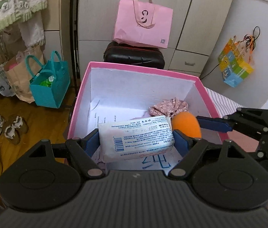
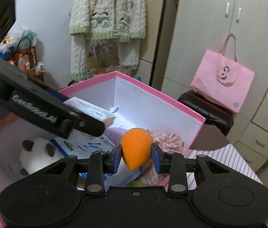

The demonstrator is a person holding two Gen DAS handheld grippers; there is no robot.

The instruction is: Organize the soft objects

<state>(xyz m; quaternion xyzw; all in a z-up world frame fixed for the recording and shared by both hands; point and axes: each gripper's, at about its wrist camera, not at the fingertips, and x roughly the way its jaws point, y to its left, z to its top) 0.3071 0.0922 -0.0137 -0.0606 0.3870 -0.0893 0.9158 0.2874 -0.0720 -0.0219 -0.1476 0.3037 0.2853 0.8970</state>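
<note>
While both grippers hang over the pink box (image 1: 84,87), your left gripper (image 1: 136,139) is clamped on a white tissue pack (image 1: 135,138), its blue pads pressing the pack's two ends above the box's white interior. Your right gripper (image 2: 136,156) pinches an orange foam ball (image 2: 136,148) between its pads, just beside the tissue pack. Down in the box lie a pink floral cloth (image 2: 169,139), printed papers (image 2: 88,146) and a white plush toy (image 2: 37,155) with dark ears. Behind, a pink tote bag (image 1: 143,22) sits on a black case (image 1: 134,56).
</note>
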